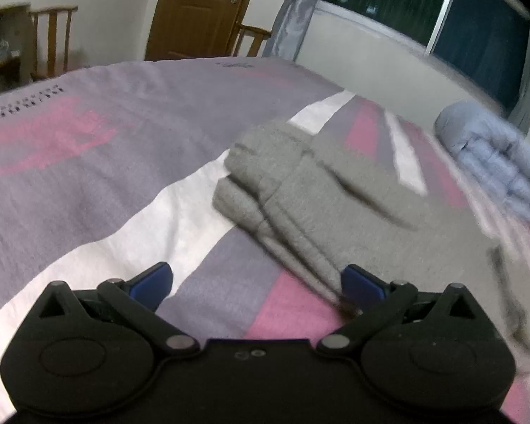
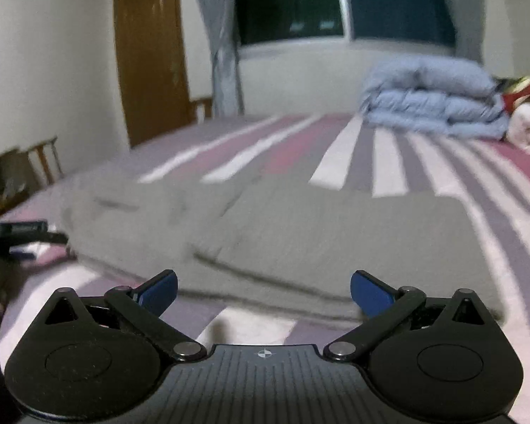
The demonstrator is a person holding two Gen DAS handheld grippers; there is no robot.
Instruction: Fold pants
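left gripper [image 1: 257, 288] gapes over grey pants [image 1: 321, 205]; quilt [image 1: 498, 162] beyond.

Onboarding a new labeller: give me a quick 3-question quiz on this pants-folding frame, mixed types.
1. True or false: the left tool is shut on the grey pants.
2. Multiple choice: what lies folded at the far end of the striped bedspread? A) a pale blue quilt B) a green towel C) a black jacket
3. Fill in: in the right wrist view, the right tool has its jaws ____.

Key
1. False: both its blue fingers stand wide apart, with nothing between them.
2. A: the pale blue quilt sits below the window.
3. Open, just short of the pants' near edge.
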